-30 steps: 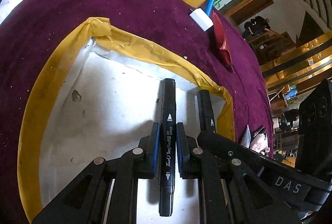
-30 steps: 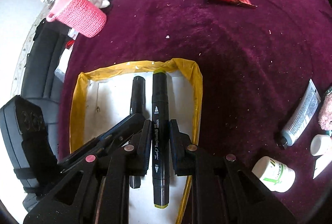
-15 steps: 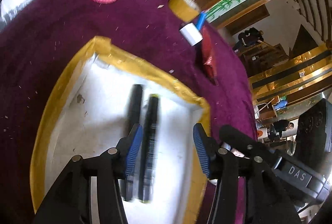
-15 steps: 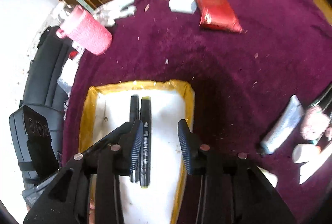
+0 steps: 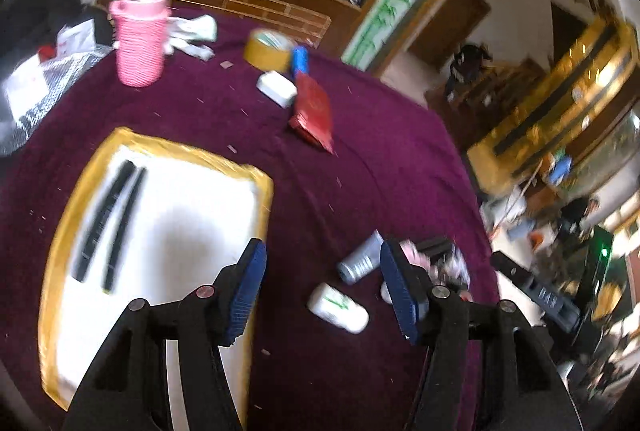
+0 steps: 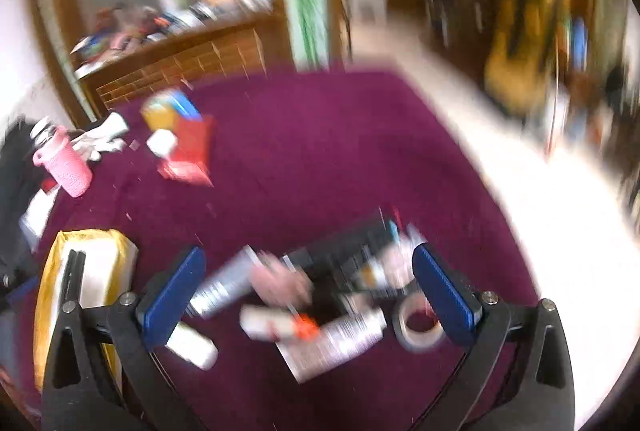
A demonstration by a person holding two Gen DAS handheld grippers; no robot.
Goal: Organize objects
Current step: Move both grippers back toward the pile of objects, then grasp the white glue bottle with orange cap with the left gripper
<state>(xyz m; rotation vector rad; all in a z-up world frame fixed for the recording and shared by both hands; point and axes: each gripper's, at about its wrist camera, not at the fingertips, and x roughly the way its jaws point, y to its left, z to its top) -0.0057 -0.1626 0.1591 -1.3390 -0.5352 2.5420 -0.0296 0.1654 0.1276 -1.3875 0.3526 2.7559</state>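
Purple cloth [image 5: 360,159]; tray [image 5: 60,231] holds two markers [image 5: 108,219] (side by side); left claw [image 5: 324,291], right claw [image 6: 308,291] released, empty.

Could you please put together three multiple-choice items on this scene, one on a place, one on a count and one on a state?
1. Where do the black markers lie?
A. In the yellow-rimmed white tray
B. On the red packet
C. Inside the pink knitted sleeve

2. How many markers are in the tray?
A. None
B. Two
C. Five

3. How does the left tool stand?
A. Shut on a marker
B. Shut on the white bottle
C. Open and holding nothing

Answers:
1 A: both markers rest side by side on the tray's white floor, toward its left side in the left wrist view.
2 B: two dark sticks show there, and no others.
3 C: its blue pads stand wide apart, with only purple cloth and the white bottle seen between them.
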